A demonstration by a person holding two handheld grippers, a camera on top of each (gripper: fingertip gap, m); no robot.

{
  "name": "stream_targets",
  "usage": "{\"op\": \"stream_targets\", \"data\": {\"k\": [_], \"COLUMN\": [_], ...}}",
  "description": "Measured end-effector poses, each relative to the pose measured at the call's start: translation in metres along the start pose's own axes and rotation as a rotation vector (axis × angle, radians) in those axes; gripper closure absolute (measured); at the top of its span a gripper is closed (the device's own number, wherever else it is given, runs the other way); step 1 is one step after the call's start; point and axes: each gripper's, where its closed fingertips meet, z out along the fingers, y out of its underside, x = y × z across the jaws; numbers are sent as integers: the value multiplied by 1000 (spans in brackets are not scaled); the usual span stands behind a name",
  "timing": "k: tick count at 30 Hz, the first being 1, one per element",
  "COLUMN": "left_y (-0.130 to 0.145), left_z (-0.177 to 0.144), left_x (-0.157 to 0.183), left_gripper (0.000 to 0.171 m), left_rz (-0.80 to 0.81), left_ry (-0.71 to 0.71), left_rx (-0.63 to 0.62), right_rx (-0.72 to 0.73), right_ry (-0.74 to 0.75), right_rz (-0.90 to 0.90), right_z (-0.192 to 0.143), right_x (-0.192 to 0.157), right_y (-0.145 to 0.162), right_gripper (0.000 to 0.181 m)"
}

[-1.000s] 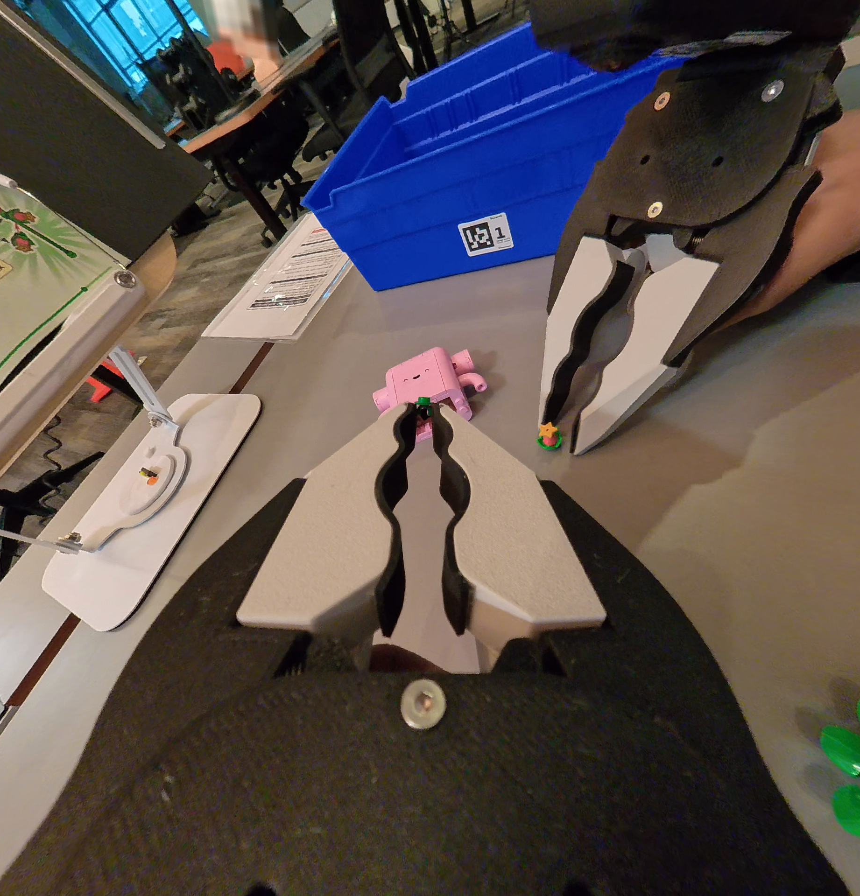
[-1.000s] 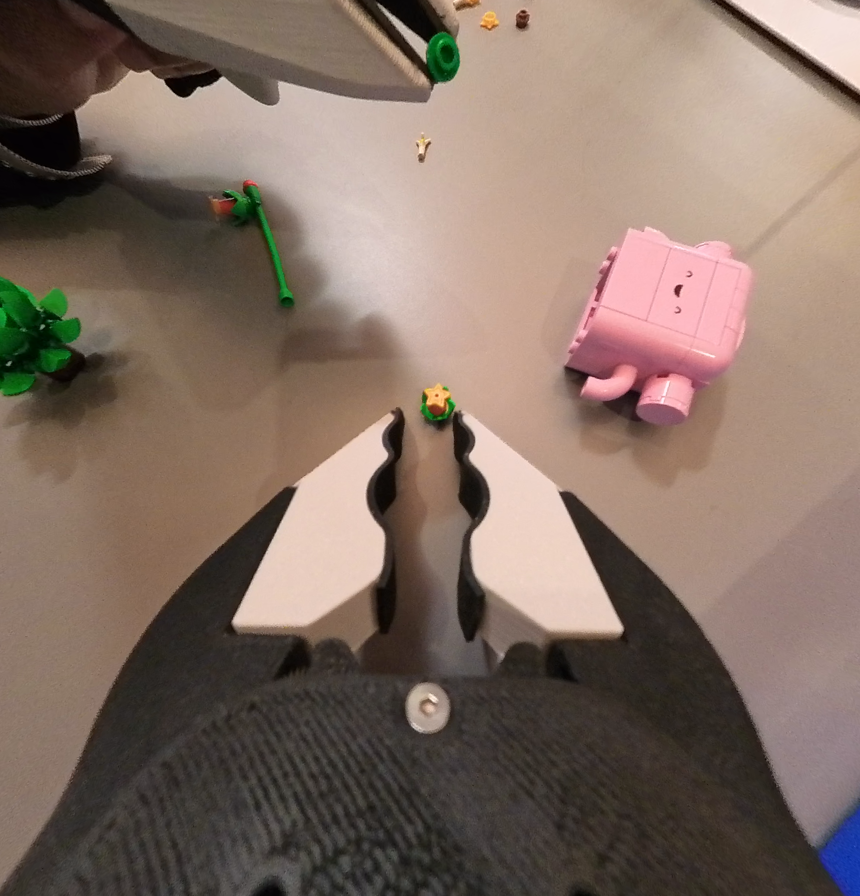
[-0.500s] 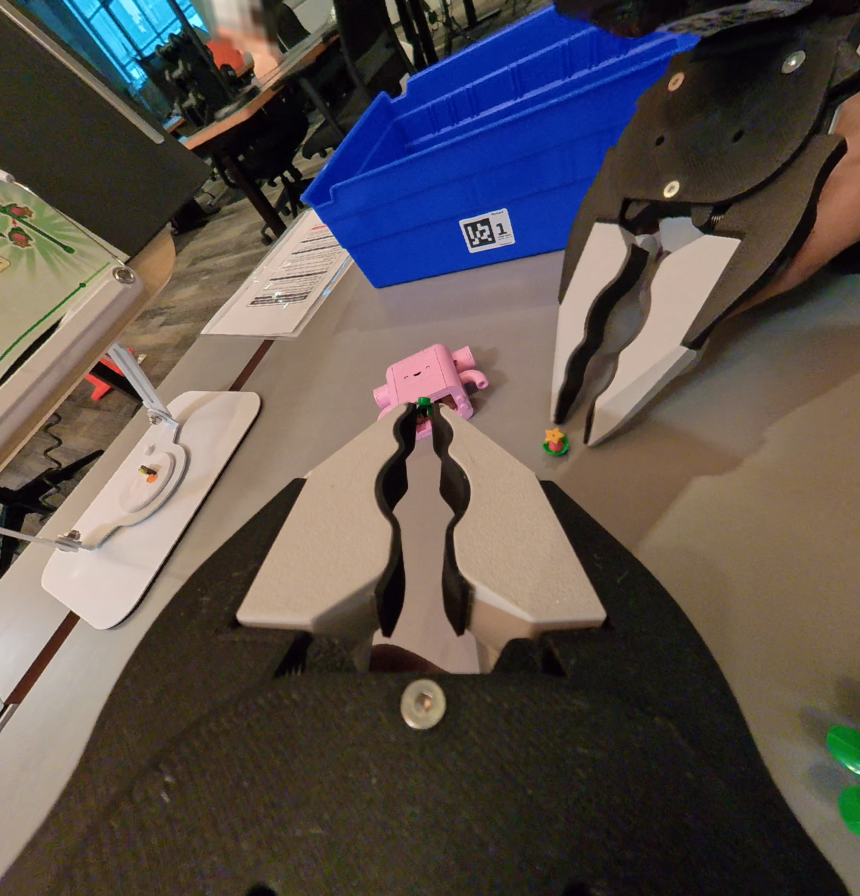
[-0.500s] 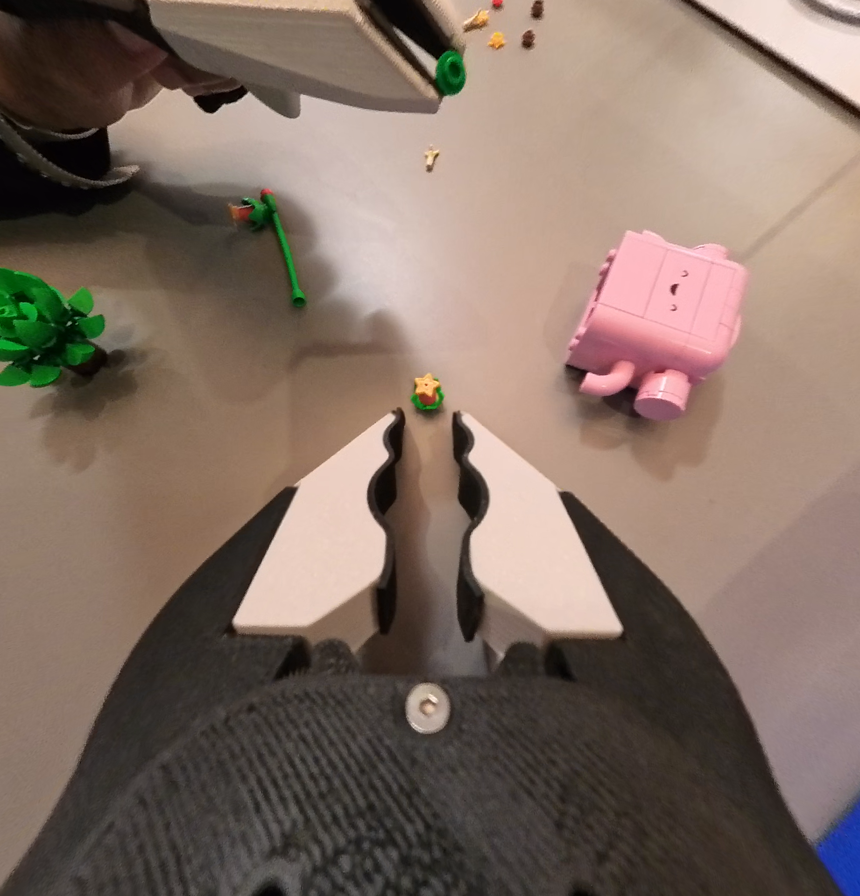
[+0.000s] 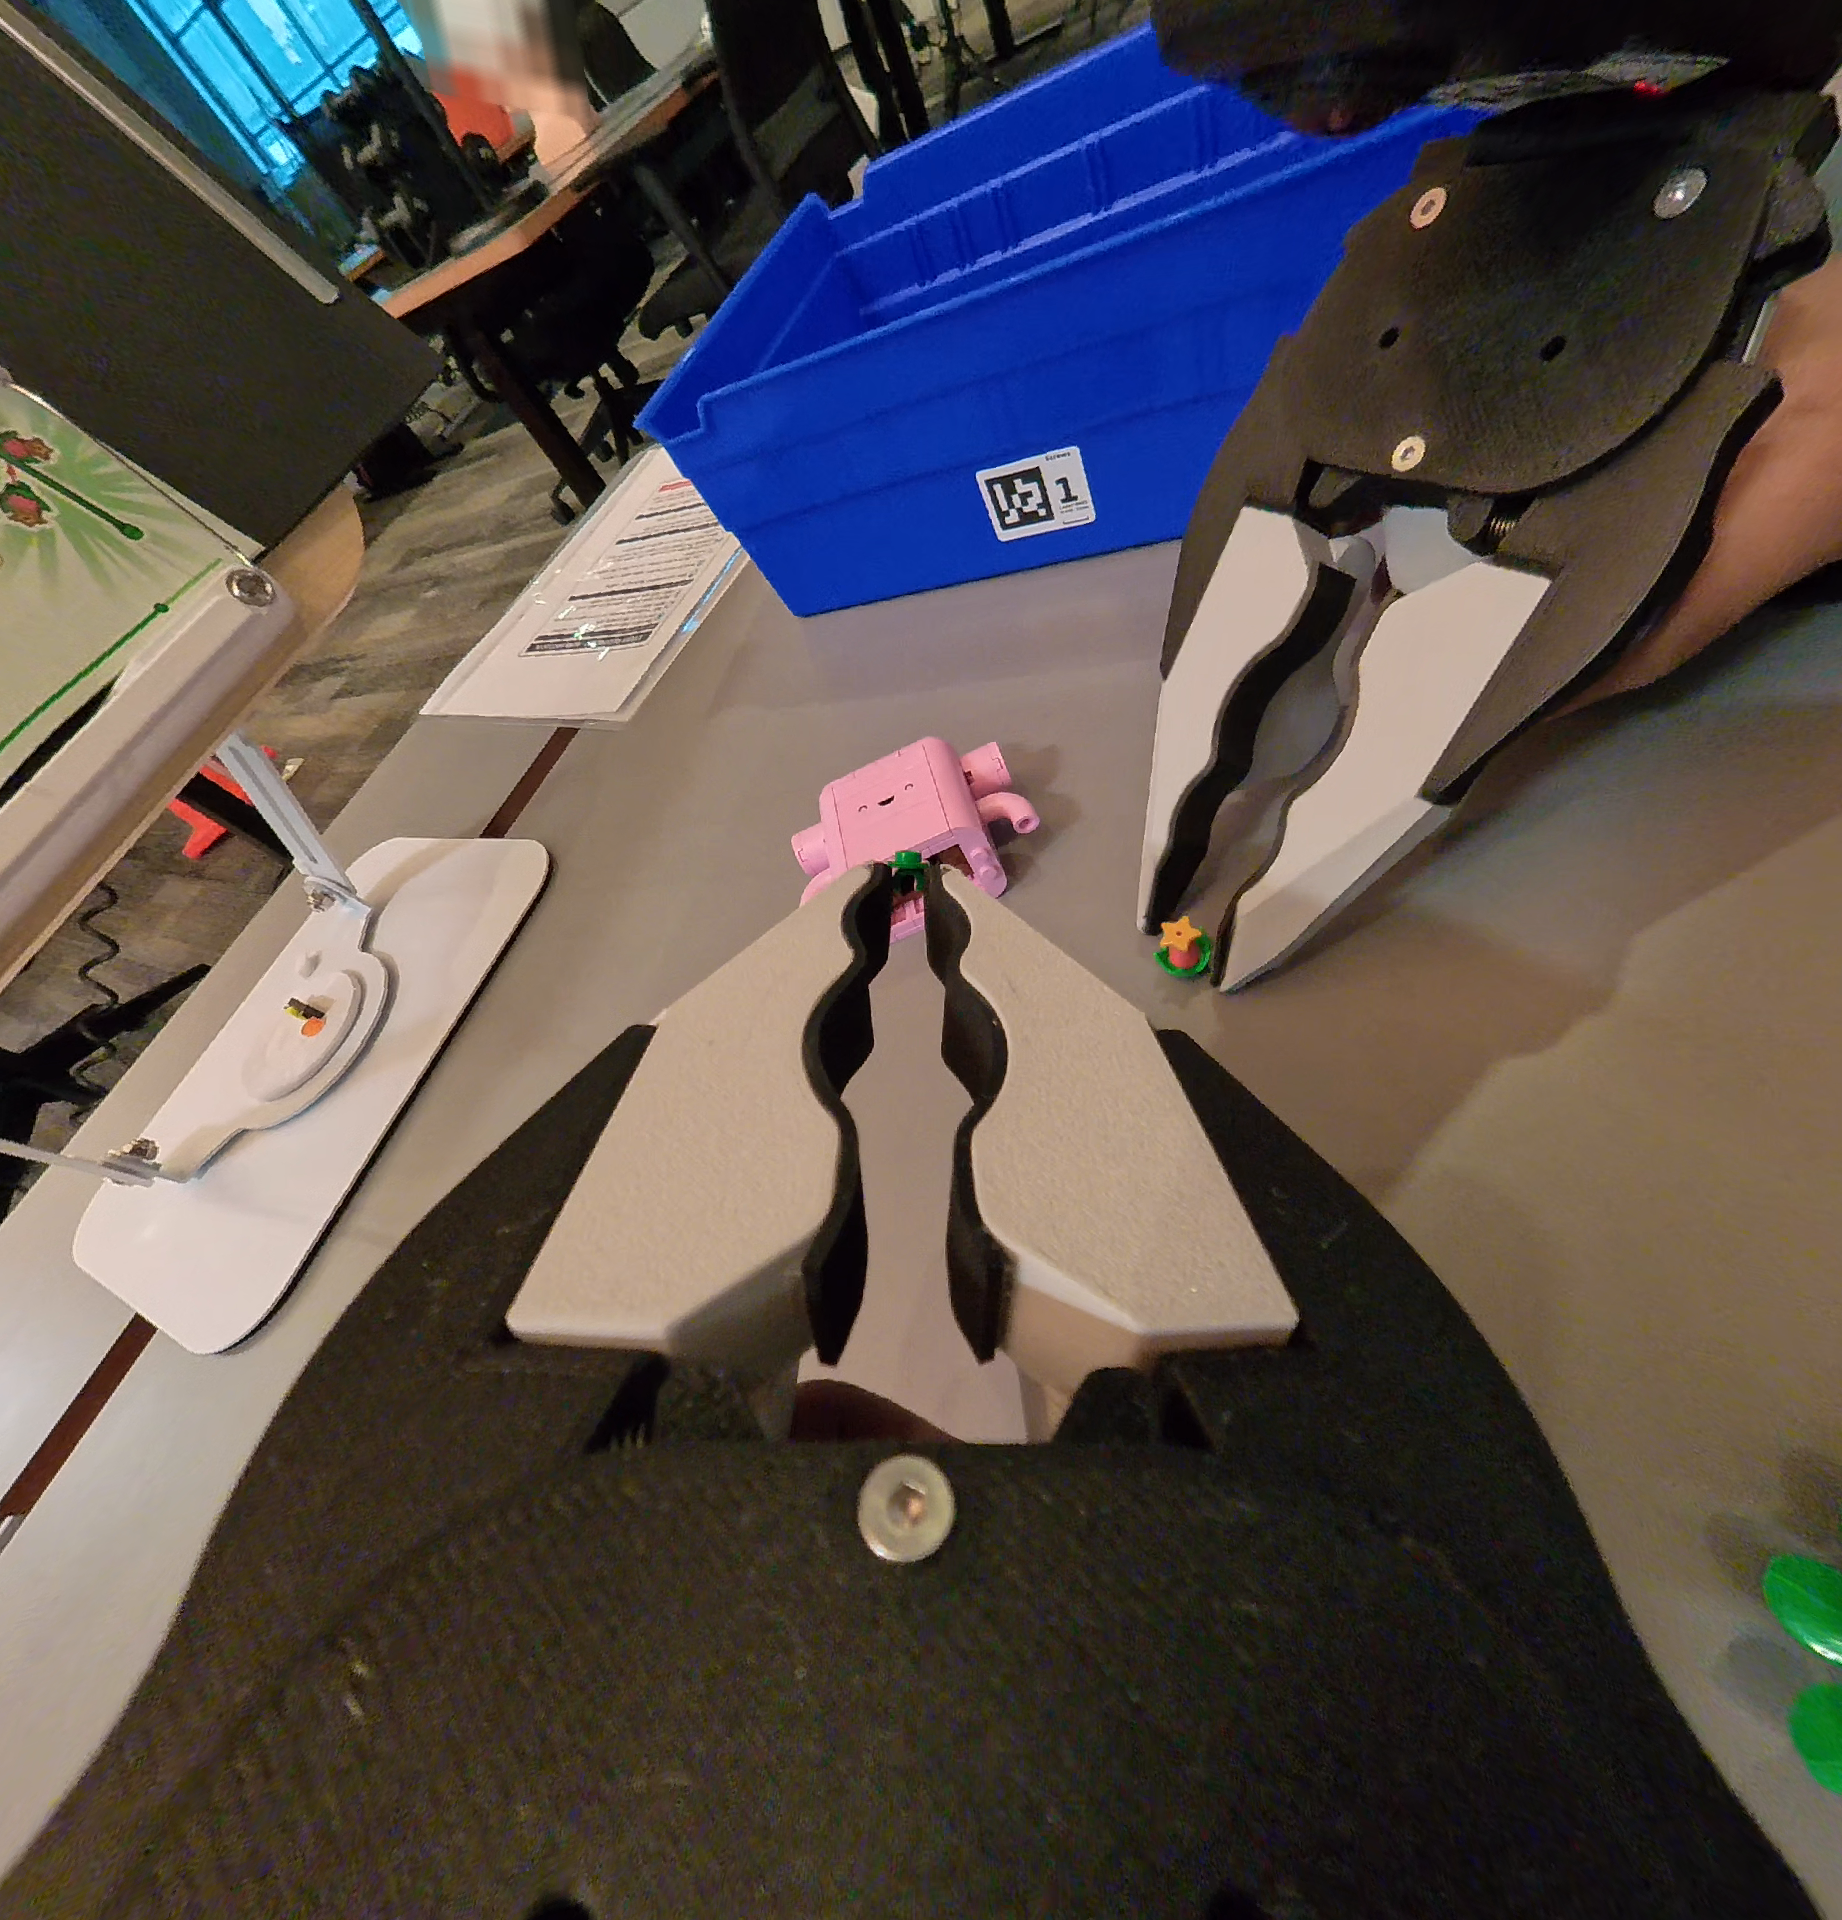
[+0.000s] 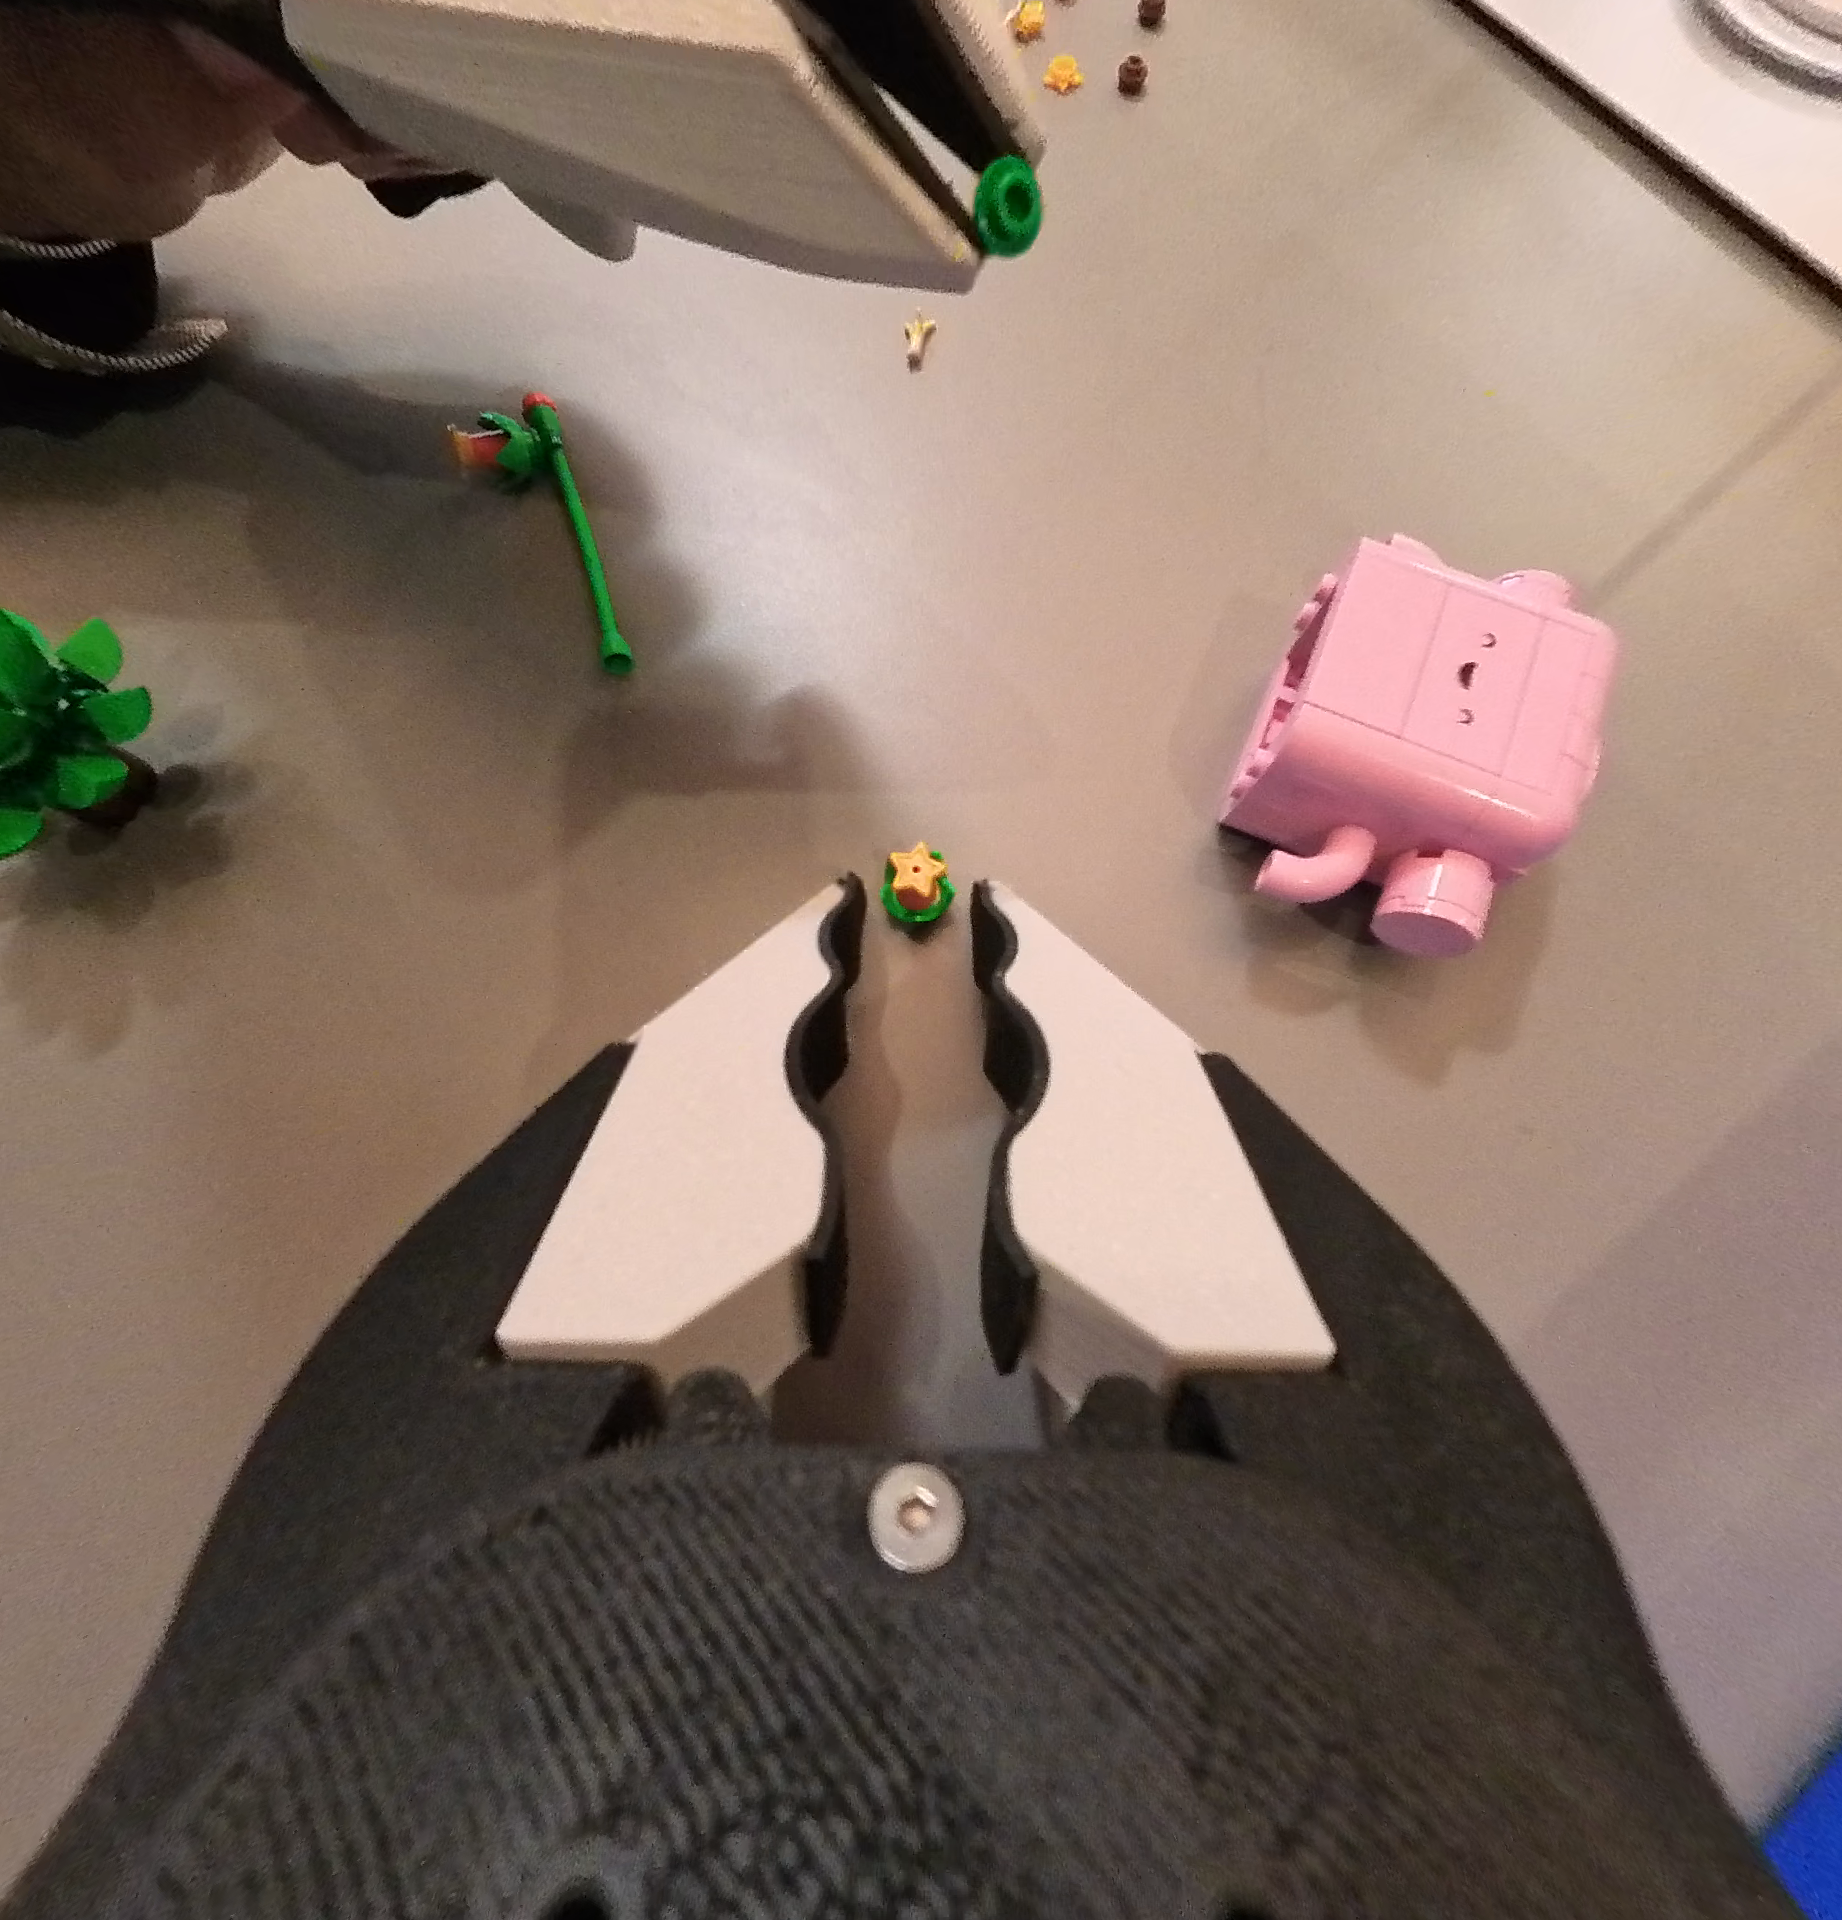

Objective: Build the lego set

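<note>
**Right wrist view: star piece framed between parted tips**

Right claw (image 6: 909,902) parted, tips down at the grey surface (image 6: 1000,540), either side of a small orange star on a green base (image 6: 915,883); contact hard to judge. Left claw (image 5: 904,871) pinched on a small green round stud (image 6: 1006,205), mostly hidden in its own view. Pink blocky figure (image 6: 1436,717) lying beside. Green leafy build (image 6: 34,727) cut off at the edge. Blue bin (image 5: 1000,343) behind.

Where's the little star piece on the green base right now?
The star piece stands on the grey table, between the open right gripper's fingertips, left of the pink block figure in the right wrist view.
</note>
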Motion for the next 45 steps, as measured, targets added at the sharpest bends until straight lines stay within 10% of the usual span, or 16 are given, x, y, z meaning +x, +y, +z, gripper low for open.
{"op": "stream_targets", "data": {"k": [8, 21, 45], "left_y": [2, -10, -48], "left_z": [1, -2, -21], "left_x": [1, 5, 17], "left_gripper": [166, 167, 166], "left_rz": [7, 79, 353], "left_ry": [2, -28, -189], "left_rx": [-7, 38, 170], "right_rx": [31, 497, 806], "right_ry": [4, 152, -196], "right_rz": [-17, -193, 324], "right_z": [-2, -65, -78], "right_x": [-1, -8, -11], "right_y": [-4, -77, -104], "right_gripper": [169, 169, 169]}}
